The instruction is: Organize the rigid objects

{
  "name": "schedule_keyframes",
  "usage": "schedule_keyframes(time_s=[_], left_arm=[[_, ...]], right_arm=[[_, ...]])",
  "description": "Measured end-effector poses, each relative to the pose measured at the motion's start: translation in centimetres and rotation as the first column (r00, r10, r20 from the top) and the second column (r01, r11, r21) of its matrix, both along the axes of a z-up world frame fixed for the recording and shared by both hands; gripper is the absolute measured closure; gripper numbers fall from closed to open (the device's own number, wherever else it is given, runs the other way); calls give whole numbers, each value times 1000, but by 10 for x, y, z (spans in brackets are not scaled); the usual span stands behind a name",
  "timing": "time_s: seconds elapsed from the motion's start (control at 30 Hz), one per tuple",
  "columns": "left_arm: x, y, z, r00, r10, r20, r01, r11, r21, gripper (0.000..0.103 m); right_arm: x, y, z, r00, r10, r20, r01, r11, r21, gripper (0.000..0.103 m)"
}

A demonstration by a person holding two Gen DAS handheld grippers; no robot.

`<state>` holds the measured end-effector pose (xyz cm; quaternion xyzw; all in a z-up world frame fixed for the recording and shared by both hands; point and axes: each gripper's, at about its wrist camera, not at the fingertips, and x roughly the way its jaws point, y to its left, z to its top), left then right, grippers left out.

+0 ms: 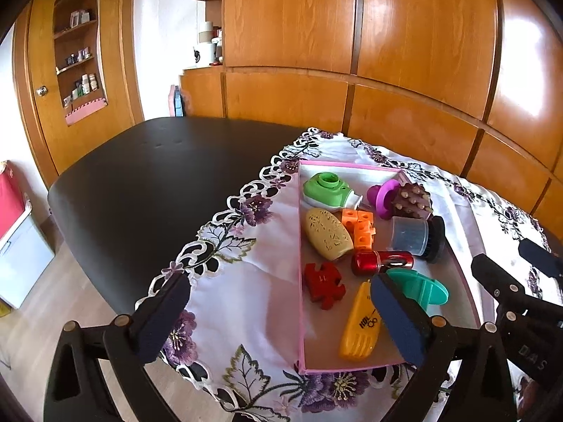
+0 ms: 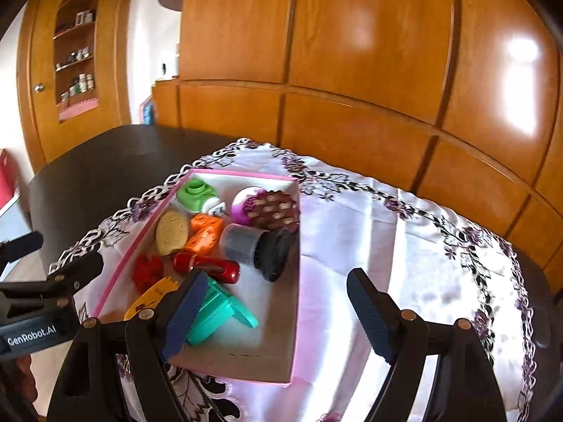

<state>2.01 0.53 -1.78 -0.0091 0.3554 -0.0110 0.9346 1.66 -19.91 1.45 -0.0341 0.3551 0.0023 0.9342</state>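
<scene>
Both your grippers are wide open w/ nothing held. Left gripper (image 1: 281,320) hangs over the near-left wall of the pink tray (image 1: 301,263); its right finger sits above the yellow fork-shaped toy (image 1: 360,327), whose long axis runs away from the jaws, prongs toward you. Red puzzle piece (image 1: 324,284) lies just ahead between the jaws. Red cylinder (image 1: 381,262) lies crosswise beyond it. Right gripper (image 2: 278,316) hovers over the tray's near-right part; teal piece (image 2: 218,316) is right by its left finger. Bare tray floor sits between those jaws, and open tablecloth (image 2: 404,246) to the right of them.
</scene>
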Motion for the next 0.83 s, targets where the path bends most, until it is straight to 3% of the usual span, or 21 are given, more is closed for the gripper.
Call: schedule_keyframes(time_s=[0.2,0.6,0.73,0.83], left_arm=[[-2,-7,-1,999,30,-23,-29,999,38,0],[-11,-8,11,998,49,51,-50,999,17,0],[-16,-11,14,995,49,90,-52,998,40,2],[-15,-10,13,996,43,75,-46,999,28,2]], right_arm=[[-1,-2,-4,999,-35,-16,35,999,2,20],[-4,-3,-1,999,-53,1,53,999,9,20],[-5,0,-2,999,-37,-2,37,999,3,20],[-4,-1,-3,999,-35,-3,35,999,9,20]])
